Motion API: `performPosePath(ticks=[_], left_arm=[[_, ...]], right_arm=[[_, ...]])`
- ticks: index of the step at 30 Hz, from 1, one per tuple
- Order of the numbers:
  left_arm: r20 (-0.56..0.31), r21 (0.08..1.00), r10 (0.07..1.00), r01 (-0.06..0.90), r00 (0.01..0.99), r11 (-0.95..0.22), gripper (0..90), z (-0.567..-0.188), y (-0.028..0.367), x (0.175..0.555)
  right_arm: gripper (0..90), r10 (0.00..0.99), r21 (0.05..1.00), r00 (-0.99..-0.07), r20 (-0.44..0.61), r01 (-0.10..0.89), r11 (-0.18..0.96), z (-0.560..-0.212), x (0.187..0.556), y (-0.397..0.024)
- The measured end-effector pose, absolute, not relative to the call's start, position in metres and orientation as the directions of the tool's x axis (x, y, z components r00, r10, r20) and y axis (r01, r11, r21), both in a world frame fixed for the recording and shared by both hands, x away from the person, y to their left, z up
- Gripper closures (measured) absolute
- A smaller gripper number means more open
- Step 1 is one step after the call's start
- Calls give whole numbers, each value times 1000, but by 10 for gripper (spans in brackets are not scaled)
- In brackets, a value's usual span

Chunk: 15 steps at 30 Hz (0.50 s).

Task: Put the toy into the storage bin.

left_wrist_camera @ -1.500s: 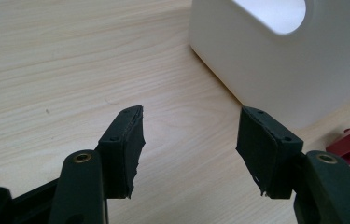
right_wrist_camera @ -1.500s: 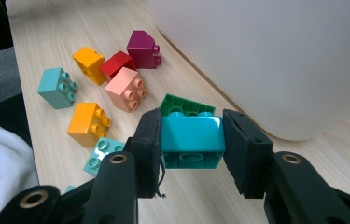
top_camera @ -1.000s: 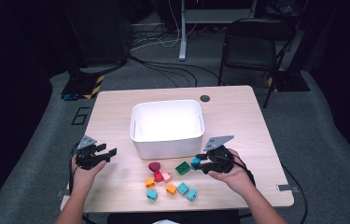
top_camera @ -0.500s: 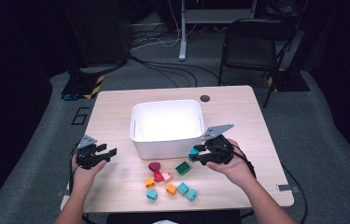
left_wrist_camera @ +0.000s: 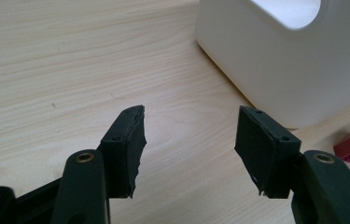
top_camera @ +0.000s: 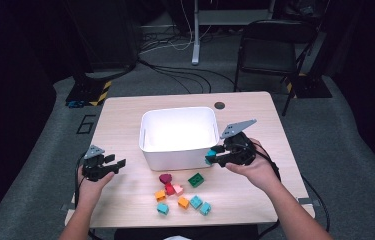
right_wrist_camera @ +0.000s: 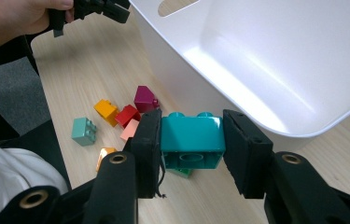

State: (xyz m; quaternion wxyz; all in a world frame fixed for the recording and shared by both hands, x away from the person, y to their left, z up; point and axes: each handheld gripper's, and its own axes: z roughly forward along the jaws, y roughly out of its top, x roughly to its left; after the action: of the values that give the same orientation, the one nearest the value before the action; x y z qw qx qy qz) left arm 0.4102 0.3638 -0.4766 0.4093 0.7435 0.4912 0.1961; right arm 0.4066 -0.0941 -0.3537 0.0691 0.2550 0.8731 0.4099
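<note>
Hiding green brick behind teal brick

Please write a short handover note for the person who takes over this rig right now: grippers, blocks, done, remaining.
Right gripper: shut on a teal block, held up beside the near right corner of the white bin.
Left gripper: open, nothing between the jaws, resting left of the bin.
Done: one block picked up. No block can be made out in the bin.
Left: drop the teal block in, then the loose blocks on the table in front of the bin.
</note>
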Motion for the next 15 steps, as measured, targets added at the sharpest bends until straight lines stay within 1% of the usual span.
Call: performPosePath(ticks=[15], left_arm=[[-107, 801, 891, 569, 442, -186, 422, -477, 363, 410]], right_arm=[[585, 502, 765, -862, 73, 371, 526, -321, 419, -86]])
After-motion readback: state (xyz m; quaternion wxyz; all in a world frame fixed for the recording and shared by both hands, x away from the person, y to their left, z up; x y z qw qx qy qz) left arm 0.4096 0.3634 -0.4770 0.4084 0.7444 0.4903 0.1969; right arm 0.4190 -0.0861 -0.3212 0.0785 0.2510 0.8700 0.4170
